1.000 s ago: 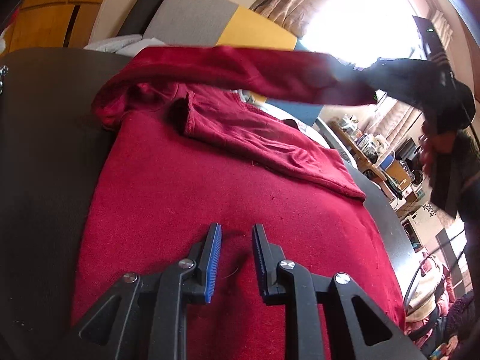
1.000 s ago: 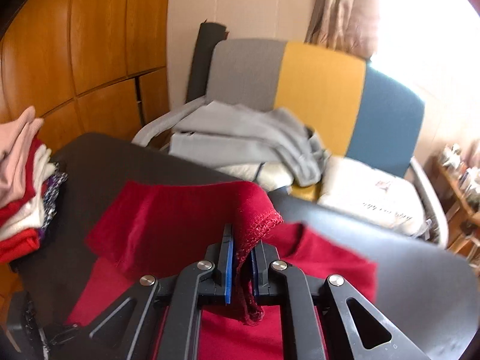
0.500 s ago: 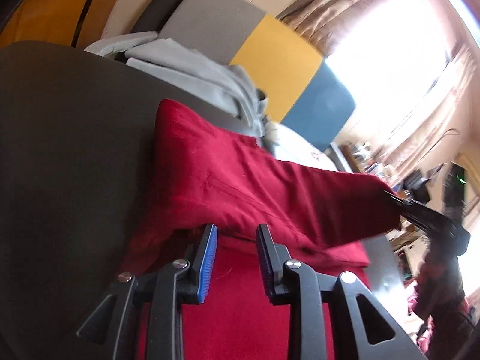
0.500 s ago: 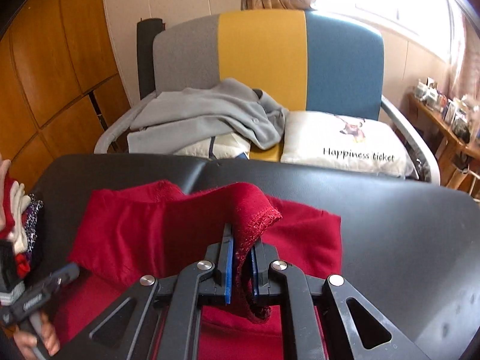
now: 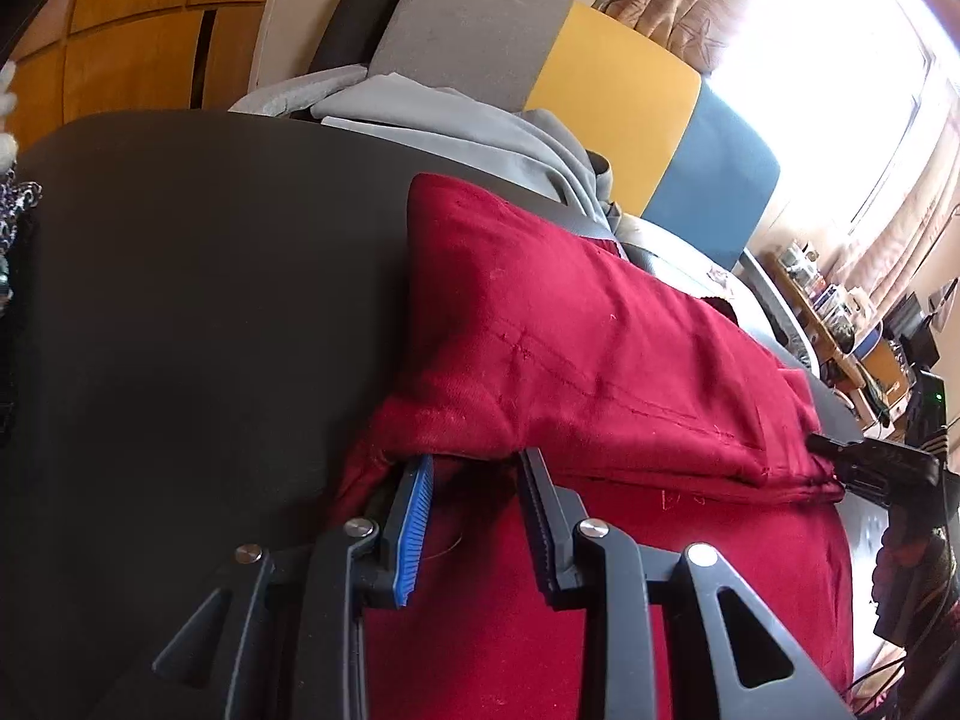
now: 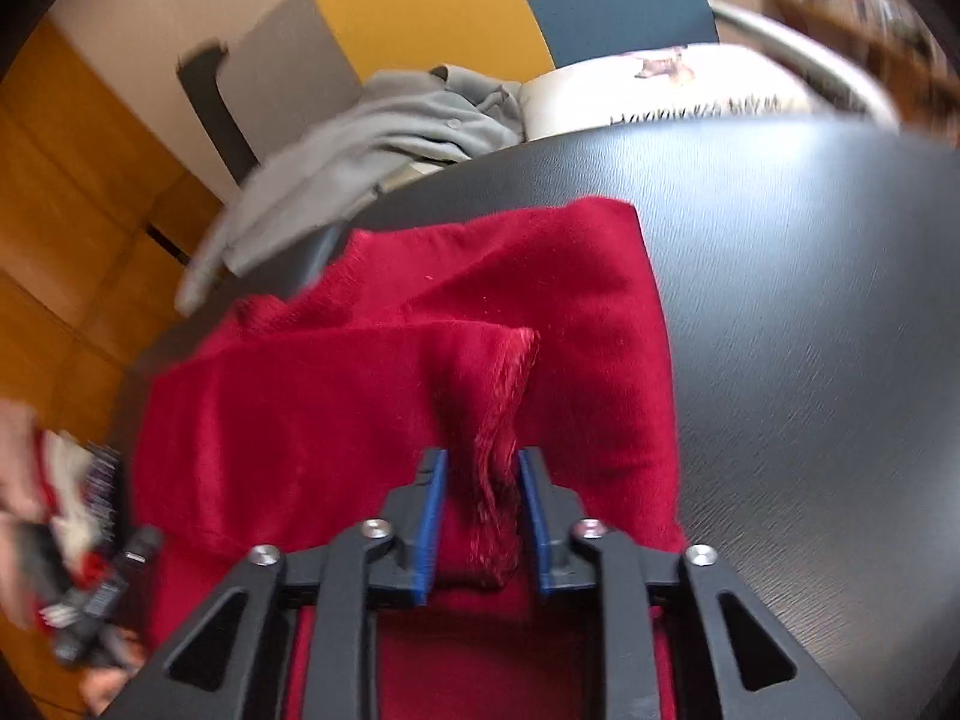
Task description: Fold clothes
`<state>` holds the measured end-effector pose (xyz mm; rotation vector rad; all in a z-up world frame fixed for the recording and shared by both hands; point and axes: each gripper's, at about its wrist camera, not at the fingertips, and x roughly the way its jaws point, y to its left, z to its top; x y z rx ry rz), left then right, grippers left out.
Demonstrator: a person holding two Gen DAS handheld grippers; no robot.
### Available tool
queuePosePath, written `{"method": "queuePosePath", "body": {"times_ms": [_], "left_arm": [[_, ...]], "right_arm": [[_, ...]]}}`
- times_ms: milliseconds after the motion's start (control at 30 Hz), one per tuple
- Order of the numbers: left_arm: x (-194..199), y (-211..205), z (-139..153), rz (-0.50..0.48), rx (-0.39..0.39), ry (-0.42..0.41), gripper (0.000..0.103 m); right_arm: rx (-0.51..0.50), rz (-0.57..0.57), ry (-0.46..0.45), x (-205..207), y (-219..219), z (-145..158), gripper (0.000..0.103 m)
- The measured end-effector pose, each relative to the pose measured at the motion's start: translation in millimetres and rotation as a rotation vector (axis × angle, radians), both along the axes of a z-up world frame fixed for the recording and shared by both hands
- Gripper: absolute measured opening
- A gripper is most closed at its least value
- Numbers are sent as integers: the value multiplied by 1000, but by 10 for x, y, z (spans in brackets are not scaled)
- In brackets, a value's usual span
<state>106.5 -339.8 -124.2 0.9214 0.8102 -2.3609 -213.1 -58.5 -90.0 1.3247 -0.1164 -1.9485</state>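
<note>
The left claw stands with its jaws spread apart, fingertips tucked just under the folded edge of the red garment and gripping nothing. The right claw also has its jaws parted, a bunched fold of the red garment lying loose between them, at the garment's opposite edge from the left.

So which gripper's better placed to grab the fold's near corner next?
Probably the left gripper: open jaws at the folded corner of the red garment. The right gripper has the hem bunched between its jaws.
</note>
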Motion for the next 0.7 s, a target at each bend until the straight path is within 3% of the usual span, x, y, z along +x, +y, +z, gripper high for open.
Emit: {"method": "queuePosePath", "body": {"times_ms": [67,167,233,267,300,333,533,667,700], "left_arm": [[33,56,53,-9,-17,7,29],[113,191,200,-25,-63,60,29],[131,238,328,-32,-91,96,29],[115,240,378,-39,-98,106,29],[99,242,428,-46,-105,116,30],[57,233,465,-56,-111,117,31],[-363,68,353,-109,-126,11,31],[-365,12,175,-132,-148,-82,31],[-353,16,136,-147,-157,-98,31]], "right_arm": [[-65,-8,-31,12,67,-23,42],[-36,21,7,86,6,-24,42],[13,47,59,152,-84,16,35],[34,62,83,191,-125,47,21],[50,76,104,225,-165,83,15],[54,90,123,258,-193,134,14],[36,126,219,460,-61,442,11],[168,102,204,388,67,165,11],[188,99,197,384,97,87,6]]}}
